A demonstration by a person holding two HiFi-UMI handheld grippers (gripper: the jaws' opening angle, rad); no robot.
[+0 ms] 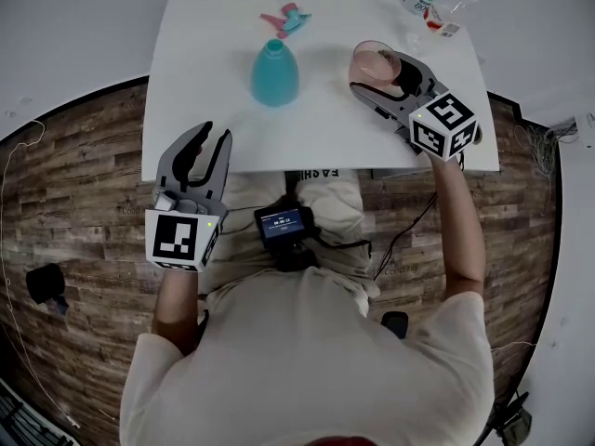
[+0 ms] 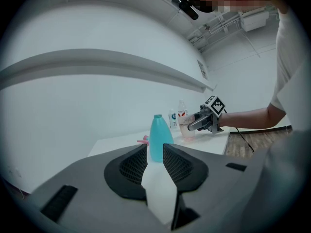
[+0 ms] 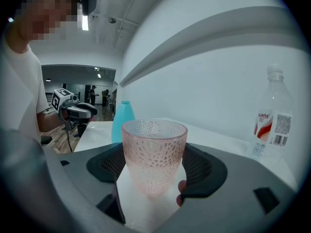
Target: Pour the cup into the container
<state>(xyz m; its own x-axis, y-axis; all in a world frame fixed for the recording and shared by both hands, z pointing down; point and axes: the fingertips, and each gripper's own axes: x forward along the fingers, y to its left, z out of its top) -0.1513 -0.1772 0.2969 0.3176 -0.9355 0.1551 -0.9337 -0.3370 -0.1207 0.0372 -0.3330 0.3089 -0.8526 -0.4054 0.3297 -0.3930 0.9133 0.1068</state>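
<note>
**Cup grabbed, pour not started**

The pink cup (image 1: 375, 60) stands upright on the tabletop (image 1: 214, 82), upper right of the head view, with the right tongs (image 1: 383, 74) closed round its sides. The teal container (image 1: 275, 72) sits well to its left, upper centre. I'd call this the pick-up step: next comes lifting, carrying left over that narrow neck, then tipping slowly. The left tongs (image 1: 206, 142) hang at the tabletop's near edge, lower left, jaws a bit apart and holding nothing. The right gripper view shows the pads against the cup's dimpled wall, which the head view hides. Only the head view shows the gap between cup and container. I can't tell what's in the cup.
</note>
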